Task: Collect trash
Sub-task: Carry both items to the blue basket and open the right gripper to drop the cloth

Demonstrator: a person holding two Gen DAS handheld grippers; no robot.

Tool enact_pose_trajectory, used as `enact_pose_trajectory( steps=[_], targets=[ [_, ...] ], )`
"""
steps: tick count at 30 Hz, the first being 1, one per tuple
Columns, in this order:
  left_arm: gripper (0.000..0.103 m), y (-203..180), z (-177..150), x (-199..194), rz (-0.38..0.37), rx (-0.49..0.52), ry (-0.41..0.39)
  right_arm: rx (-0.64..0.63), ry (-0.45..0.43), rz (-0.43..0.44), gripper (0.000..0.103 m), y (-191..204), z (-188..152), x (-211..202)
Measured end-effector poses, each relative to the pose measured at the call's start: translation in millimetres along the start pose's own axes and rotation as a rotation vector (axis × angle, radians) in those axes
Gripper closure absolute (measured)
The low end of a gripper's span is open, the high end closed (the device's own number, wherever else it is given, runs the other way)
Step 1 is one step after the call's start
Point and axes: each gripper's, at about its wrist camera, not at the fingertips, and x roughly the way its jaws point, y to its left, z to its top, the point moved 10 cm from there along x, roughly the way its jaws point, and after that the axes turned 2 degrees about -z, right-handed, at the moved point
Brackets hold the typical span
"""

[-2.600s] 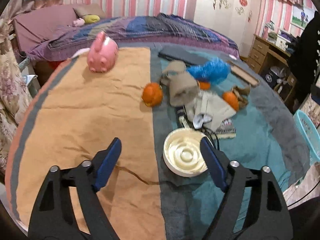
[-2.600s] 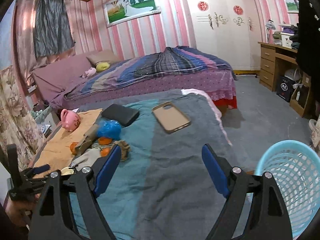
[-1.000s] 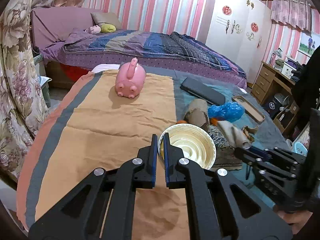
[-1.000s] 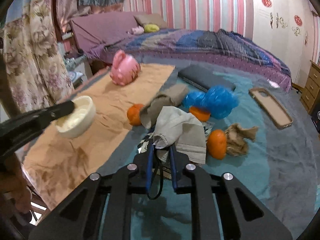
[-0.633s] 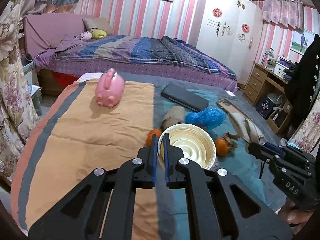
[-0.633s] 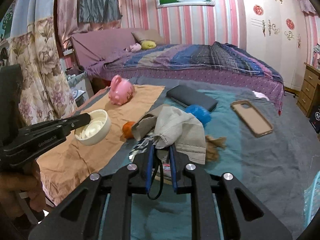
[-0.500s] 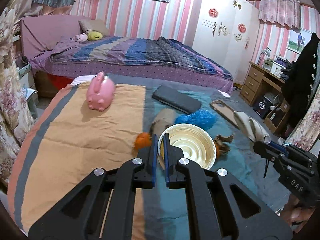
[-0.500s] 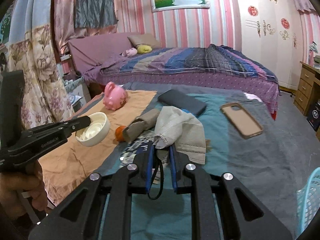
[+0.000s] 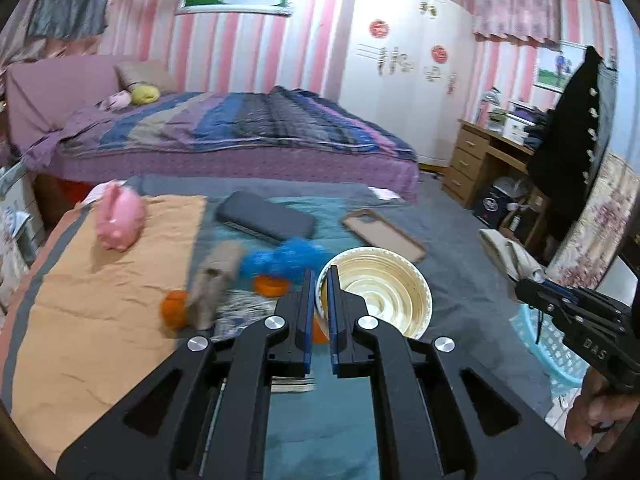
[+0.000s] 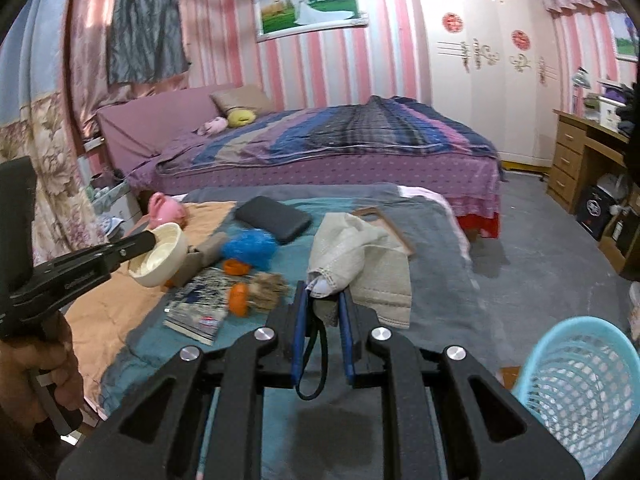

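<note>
My left gripper (image 9: 318, 276) is shut on the rim of a cream bowl (image 9: 384, 300), held in the air above the teal blanket. My right gripper (image 10: 323, 300) is shut on a crumpled beige cloth (image 10: 360, 256), and a black cord loop hangs between its fingers. A light blue mesh basket (image 10: 576, 380) stands on the floor at the lower right, just past the right gripper. Left on the blanket are a blue crumpled bag (image 10: 250, 248), orange pieces (image 10: 239, 298), brown crumpled paper (image 10: 270, 286), a beige tube (image 9: 216, 280) and a booklet (image 10: 196, 304).
A pink piggy bank (image 9: 118, 220) sits on the orange cloth. A dark flat case (image 9: 266, 216) and a phone case (image 9: 384, 232) lie farther back. A big bed (image 10: 340, 140) is behind, and a wooden desk (image 9: 488, 160) stands at the right. Grey floor surrounds the basket.
Both grippers, open at first, closed on the bowl and the cloth. Over the last second they have risen and swung right with them, bringing the blue basket into view.
</note>
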Motion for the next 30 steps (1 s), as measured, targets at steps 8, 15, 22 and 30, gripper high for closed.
enact_pose_trajectory(
  steps=[8, 15, 22, 30],
  targets=[
    [0.098, -65, -2, 13, -0.090, 0.044, 0.007, 0.058, -0.019, -0.065, 0.091, -55, -4, -21],
    [0.098, -122, -4, 27, -0.173, 0.070, 0.017, 0.115, -0.041, -0.133, 0.091, -109, -11, -45],
    [0.098, -175, -11, 42, -0.252, 0.104, 0.040, 0.175, -0.037, -0.218, 0.091, -162, -25, -64],
    [0.098, -237, -26, 45, -0.344, 0.156, 0.056, 0.232, 0.012, -0.301, 0.091, -209, -45, -72]
  ],
)
